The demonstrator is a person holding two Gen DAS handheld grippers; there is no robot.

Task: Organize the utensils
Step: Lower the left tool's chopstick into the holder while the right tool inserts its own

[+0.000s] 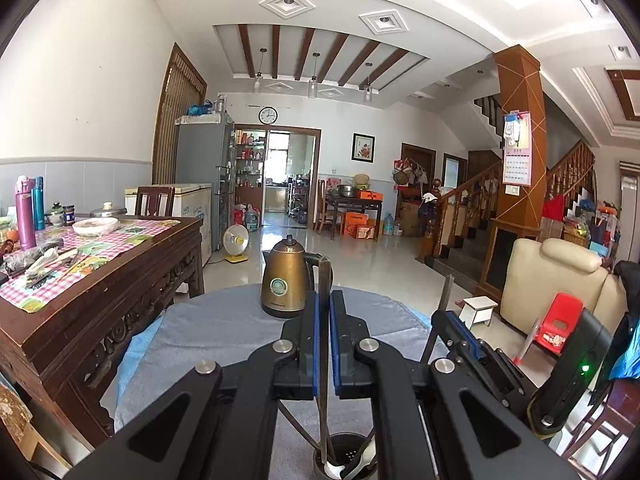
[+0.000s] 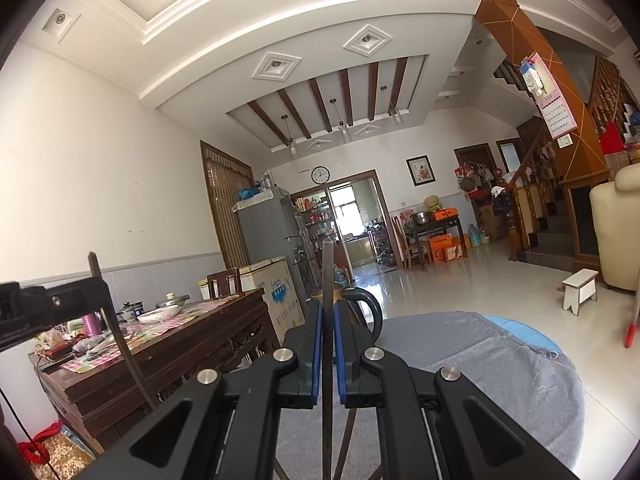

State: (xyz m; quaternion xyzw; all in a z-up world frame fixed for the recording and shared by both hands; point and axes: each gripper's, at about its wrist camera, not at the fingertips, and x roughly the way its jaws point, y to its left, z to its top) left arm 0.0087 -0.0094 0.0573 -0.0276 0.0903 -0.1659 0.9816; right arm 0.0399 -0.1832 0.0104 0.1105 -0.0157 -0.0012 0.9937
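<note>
Left gripper [image 1: 324,320] jaws clench a chopstick [image 1: 325,280] over the holder [image 1: 346,460]; right gripper [image 2: 328,328] jaws clench another chopstick [image 2: 328,280]; kettle [image 1: 284,280] near the bench's [image 1: 224,320] far edge.

2 dark chopsticks [image 1: 325,320] [image 2: 327,320] upright, lower ends in black perforated holder [image 1: 346,454] with white spoon [image 1: 334,470].

Bronze electric kettle [image 1: 285,285] upright on round table with grey cloth [image 1: 224,332]. Dark carved wooden table [image 1: 120,276] at left, checked cloth, white bowl [image 1: 95,225], purple flask [image 1: 25,213]. Cream armchair [image 1: 560,280] right, red plastic stool [image 1: 560,322] beside it. Wall clock [image 1: 267,115] above kitchen doorway.
</note>
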